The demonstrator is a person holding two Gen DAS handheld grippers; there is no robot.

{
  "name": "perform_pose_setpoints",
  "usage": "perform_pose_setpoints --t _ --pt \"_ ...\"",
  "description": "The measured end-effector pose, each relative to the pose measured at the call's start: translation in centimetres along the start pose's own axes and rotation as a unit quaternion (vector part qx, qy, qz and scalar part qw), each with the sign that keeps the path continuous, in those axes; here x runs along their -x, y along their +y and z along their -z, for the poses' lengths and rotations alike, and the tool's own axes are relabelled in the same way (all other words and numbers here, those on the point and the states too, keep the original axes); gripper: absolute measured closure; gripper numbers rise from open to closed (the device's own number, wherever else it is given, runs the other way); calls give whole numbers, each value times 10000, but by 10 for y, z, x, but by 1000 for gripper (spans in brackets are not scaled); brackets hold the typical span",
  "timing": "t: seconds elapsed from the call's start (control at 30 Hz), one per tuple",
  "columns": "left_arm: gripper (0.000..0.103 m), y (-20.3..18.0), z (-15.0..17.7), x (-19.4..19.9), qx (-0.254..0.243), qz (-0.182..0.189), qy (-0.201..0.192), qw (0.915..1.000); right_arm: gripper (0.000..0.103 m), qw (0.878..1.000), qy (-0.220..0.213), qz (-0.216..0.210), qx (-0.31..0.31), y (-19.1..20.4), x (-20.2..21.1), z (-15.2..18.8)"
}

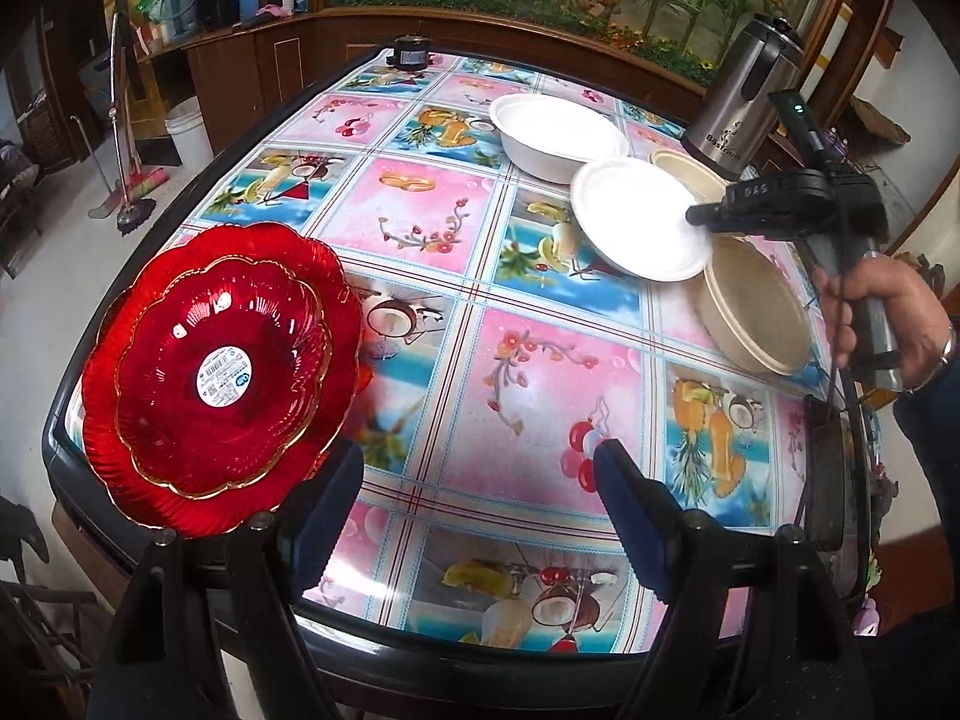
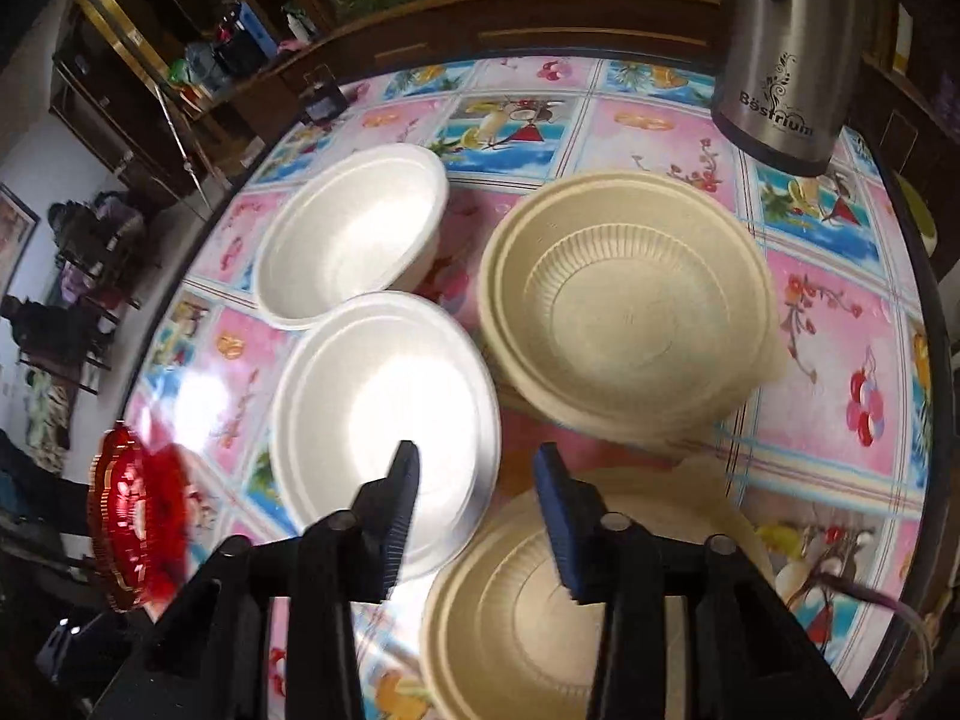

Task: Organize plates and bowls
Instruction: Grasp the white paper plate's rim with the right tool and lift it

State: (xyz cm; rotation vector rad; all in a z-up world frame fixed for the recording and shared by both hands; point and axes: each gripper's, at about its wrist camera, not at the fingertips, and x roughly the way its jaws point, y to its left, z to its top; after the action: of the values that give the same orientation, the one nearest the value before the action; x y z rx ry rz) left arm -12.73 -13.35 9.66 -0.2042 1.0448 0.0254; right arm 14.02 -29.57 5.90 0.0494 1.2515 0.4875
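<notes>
Fruit-patterned oilcloth covered the table [image 1: 522, 372], with a wooden cabinet and a mural behind it.

From the left wrist view, the left gripper [image 1: 474, 501] stood wide with nothing between its fingers, over bare cloth. Red plates [image 1: 222, 372], a smaller one stacked in a larger, lay just beyond it at 10 o'clock, near the table's edge. Farther out at 1 o'clock a person's hand [image 1: 888, 324] held the right gripper [image 1: 699, 215], its tip at the rim of a white plate [image 1: 636, 219].

From the right wrist view, the right gripper [image 2: 477, 468] showed a narrow gap between its fingers, and I could see nothing pinched there. The white plate [image 2: 384, 414] lay at 11 o'clock, under its left finger. A beige bowl [image 2: 516, 618] lay below at 5 o'clock, and stacked beige bowls [image 2: 630, 306] sat at 1 o'clock. A white bowl [image 2: 354, 240] was farther at 11 o'clock, a steel kettle [image 2: 786, 72] at 2 o'clock.
</notes>
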Motion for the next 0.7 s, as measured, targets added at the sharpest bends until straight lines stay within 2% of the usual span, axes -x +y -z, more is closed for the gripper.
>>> perform_pose_setpoints --t 0.03,0.1,0.2,0.3,0.43,0.57,0.63,0.7 --pt "25 1 -1 -1 9 6 8 10000 92 10000 38 29 23 -1 -2 0" --pt "25 2 -2 -2 33 18 1 10000 93 9998 165 28 51 4 -9 2" --pt "25 3 -3 -4 72 64 -35 9999 94 9993 228 -278 126 20 -3 13" --pt "25 8 -5 -8 206 198 -2 9996 95 9951 568 -748 308 47 2 39" --pt "30 16 -7 -18 462 456 153 9978 95 9878 983 -1041 609 73 3 84" --pt "46 15 -5 -37 491 619 473 9958 95 9835 1202 -1268 468 77 5 118" --pt "61 11 -1 -50 427 651 727 9943 95 9836 1196 -1272 449 79 8 128" --pt "84 6 3 -59 324 716 885 9930 94 9842 1160 -1271 415 80 9 133"
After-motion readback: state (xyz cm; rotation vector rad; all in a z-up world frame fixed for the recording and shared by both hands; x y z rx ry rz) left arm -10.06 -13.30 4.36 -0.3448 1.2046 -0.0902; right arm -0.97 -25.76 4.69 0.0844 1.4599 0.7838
